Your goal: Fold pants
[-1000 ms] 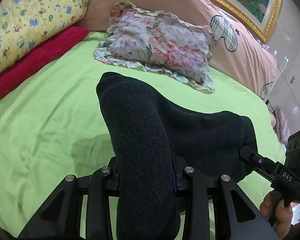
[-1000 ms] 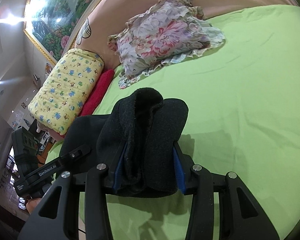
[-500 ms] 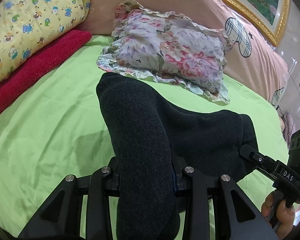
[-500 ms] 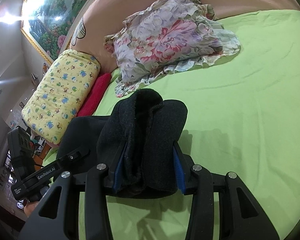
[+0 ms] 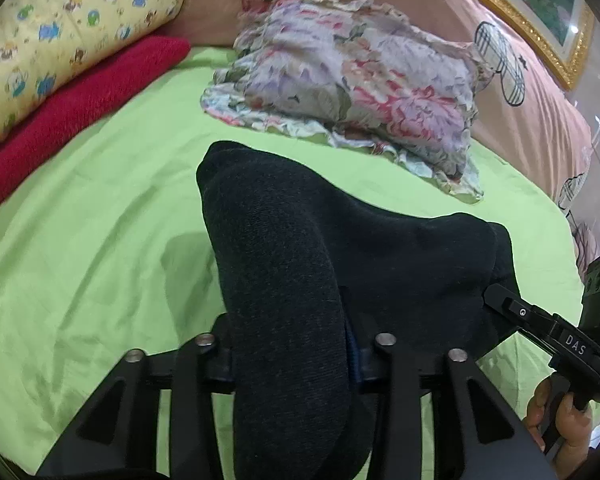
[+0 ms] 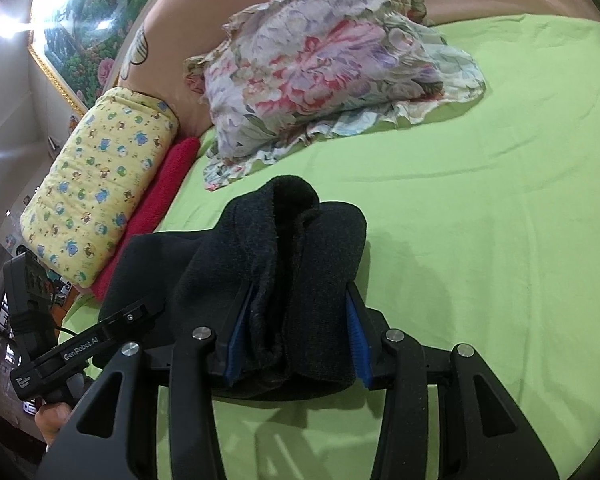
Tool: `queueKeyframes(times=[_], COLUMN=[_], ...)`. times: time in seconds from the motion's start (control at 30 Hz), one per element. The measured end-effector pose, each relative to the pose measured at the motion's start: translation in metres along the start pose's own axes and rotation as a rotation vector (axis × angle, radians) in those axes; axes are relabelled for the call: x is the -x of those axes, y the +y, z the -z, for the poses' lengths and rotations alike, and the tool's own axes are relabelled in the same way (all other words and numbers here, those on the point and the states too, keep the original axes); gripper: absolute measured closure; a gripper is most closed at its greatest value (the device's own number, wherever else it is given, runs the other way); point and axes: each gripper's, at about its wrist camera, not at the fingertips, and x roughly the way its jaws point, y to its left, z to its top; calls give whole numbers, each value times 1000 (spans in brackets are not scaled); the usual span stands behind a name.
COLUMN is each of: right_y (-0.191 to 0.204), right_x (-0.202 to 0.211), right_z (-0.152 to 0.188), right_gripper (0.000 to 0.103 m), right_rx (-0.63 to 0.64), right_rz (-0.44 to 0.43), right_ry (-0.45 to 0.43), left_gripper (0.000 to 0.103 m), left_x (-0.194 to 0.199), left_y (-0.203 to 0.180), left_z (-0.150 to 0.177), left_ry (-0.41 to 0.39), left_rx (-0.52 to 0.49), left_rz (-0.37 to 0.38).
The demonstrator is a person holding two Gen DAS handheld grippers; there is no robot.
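Green bedsheet (image 5: 79, 248) spreads beneath dark pants (image 5: 283, 280), lifted between left claw (image 5: 289, 356) and right claw (image 6: 295, 340), both clamped on bunched fabric. Mid-fold, probably; next, lay the edge flat before the floral pillow (image 6: 320, 68).

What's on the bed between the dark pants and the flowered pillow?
Nothing but bare green sheet. Both wrist views show an open strip of it between the pants and the flowered pillow.
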Motion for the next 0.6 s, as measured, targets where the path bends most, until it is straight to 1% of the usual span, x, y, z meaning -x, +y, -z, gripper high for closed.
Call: queueKeyframes(times=[0.07,0.1,0.13,0.17,0.27,0.3,0.4,0.43,0.47,0.6], right_y=[-5,-6,-8,-9,-11,-12,-15,-16,-18,-21], right_x=[-4,-5,-7,-7,-9,-9,-10,-9,-8,-3], right_z=[1,2,3,3,5,5,6,7,7,10], right_gripper=[54,53,52,50,44,41,38,37,36,36], right_rx=[-4,-4,1,10,44,48,68,70,67,52], right_rz=[19,24,33,42,71,76,94,94,95,86], right_ry=[8,10,10,9,5,3,-9,-13,-18,-32], left_gripper=[48,46,41,37,28,26,25,21,21,21], left_x=[-4,-6,-7,-8,-8,-7,-1,2,4,11], left_y=[5,6,8,9,10,10,11,12,14,19], left_z=[3,5,6,8,13,14,17,18,20,26], left_ry=[13,14,14,12,3,21,15,14,14,18], left_rx=[16,21,23,23,9,14,11,11,13,23], left_rz=[1,2,2,-2,-29,-42,-45,-49,-54,-50])
